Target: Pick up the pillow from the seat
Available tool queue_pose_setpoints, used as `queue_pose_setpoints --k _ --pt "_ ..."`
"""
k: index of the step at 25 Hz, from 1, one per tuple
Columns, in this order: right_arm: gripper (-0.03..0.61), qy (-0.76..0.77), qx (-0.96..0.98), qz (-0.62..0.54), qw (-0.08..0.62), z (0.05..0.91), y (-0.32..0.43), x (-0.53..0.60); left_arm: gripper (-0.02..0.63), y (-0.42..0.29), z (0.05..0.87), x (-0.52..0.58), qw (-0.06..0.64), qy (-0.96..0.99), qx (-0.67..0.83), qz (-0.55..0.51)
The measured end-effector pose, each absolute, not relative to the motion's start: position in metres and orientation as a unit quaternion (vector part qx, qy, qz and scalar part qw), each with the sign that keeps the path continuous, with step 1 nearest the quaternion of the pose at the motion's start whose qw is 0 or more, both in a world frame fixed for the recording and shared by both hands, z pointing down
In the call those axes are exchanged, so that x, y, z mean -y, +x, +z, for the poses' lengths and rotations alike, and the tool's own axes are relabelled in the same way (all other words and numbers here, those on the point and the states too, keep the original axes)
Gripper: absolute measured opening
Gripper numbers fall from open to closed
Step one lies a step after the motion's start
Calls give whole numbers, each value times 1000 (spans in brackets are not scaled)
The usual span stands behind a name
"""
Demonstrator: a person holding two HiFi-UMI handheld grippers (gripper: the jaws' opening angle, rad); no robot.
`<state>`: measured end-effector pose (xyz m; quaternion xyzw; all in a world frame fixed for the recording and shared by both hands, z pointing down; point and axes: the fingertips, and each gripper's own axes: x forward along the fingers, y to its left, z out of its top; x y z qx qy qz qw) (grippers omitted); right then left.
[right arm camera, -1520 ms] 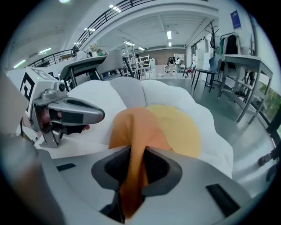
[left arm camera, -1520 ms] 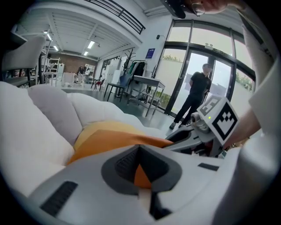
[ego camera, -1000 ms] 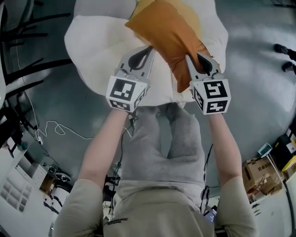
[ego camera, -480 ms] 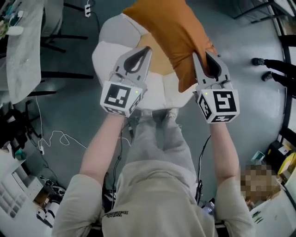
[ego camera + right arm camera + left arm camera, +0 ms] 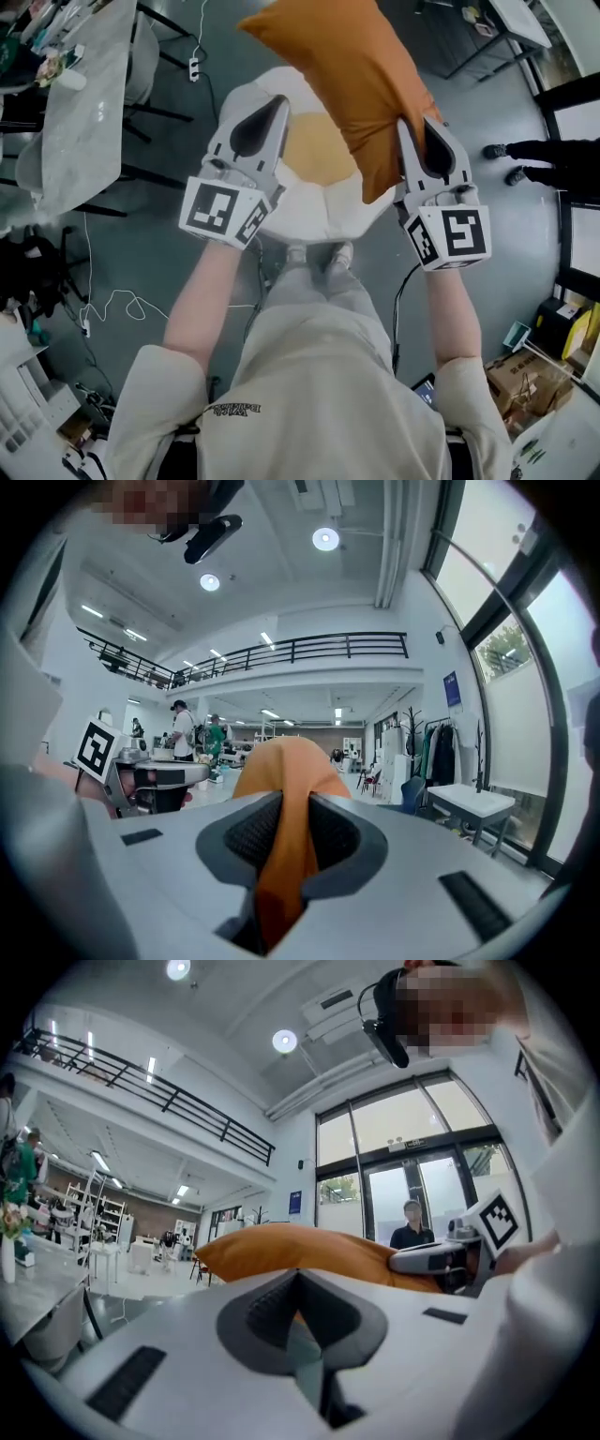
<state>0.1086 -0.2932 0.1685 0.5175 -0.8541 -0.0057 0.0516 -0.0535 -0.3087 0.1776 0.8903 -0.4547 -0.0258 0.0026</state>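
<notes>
An orange pillow [image 5: 352, 70] hangs in the air above the white round seat [image 5: 281, 202], which has a yellow patch [image 5: 317, 150]. My right gripper [image 5: 419, 127] is shut on the pillow's lower right corner; in the right gripper view the orange cloth [image 5: 284, 846] is pinched between the ribbed pads. My left gripper [image 5: 273, 101] is to the left of the pillow and apart from it, its jaws together with nothing in them. In the left gripper view the pillow [image 5: 300, 1246] lies beyond the left gripper [image 5: 298, 1283], and the right gripper [image 5: 441, 1258] holds its far end.
A grey table [image 5: 84, 112] with small items stands at the upper left, with chair legs beside it. White cables [image 5: 122, 300] trail on the floor at left. A person's legs and shoes [image 5: 534, 150] are at the right edge. Cardboard boxes [image 5: 553, 328] sit at the lower right.
The pillow has come up off the seat, carried by the right gripper. Both grippers have risen, and the left one has drawn away from the pillow's edge.
</notes>
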Motion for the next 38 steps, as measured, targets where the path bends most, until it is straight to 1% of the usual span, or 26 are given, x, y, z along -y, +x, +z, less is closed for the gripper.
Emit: queue_pose_setpoints --k 6,12,24,38 --pt "80 517 855 -31 11 108 114 248 9 -57 124 265 -45 889 453 -38" --pt "80 515 856 -43 -20 82 113 208 9 -52 101 225 -74 890 448 -43" --pt "77 512 858 -17 -22 95 114 197 9 -54 97 212 -76 889 449 -38" --pt "67 515 857 -4 -18 98 119 204 9 -35 100 213 -80 896 436 -31"
